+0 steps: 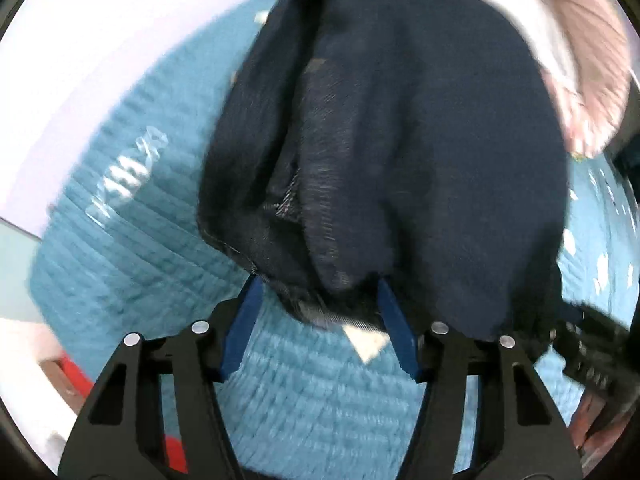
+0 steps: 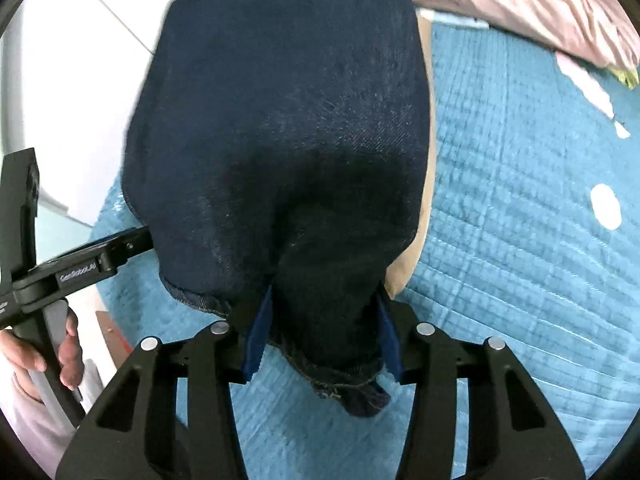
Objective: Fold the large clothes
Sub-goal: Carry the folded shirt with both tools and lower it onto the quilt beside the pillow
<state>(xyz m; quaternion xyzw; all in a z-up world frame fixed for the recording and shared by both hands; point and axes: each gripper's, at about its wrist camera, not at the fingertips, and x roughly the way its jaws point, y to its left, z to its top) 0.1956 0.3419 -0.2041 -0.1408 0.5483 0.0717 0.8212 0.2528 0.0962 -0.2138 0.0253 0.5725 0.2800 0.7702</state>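
Observation:
Dark blue jeans [image 1: 400, 120] hang bunched over a teal quilted bedspread [image 1: 140, 260]. My left gripper [image 1: 318, 300] has its blue fingertips [image 1: 244, 320] sunk into the lower hem, and cloth fills the gap between them. A white label [image 1: 368, 344] shows just under that hem. In the right wrist view the jeans [image 2: 288, 100] drape down onto my right gripper [image 2: 324, 320], whose blue pads [image 2: 258, 336] press a thick wad of hem that bulges out below. The left gripper's black body [image 2: 80, 268] reaches under the jeans' left edge, held by a person's hand [image 2: 64, 344].
A tan garment [image 2: 416, 240] peeks out beneath the jeans' right side. Pink bedding [image 2: 540, 8] lies at the far right of the bedspread [image 2: 520, 240]. White floor [image 1: 80, 80] borders the bed on the left, and something red [image 1: 76, 376] sits below the bed edge.

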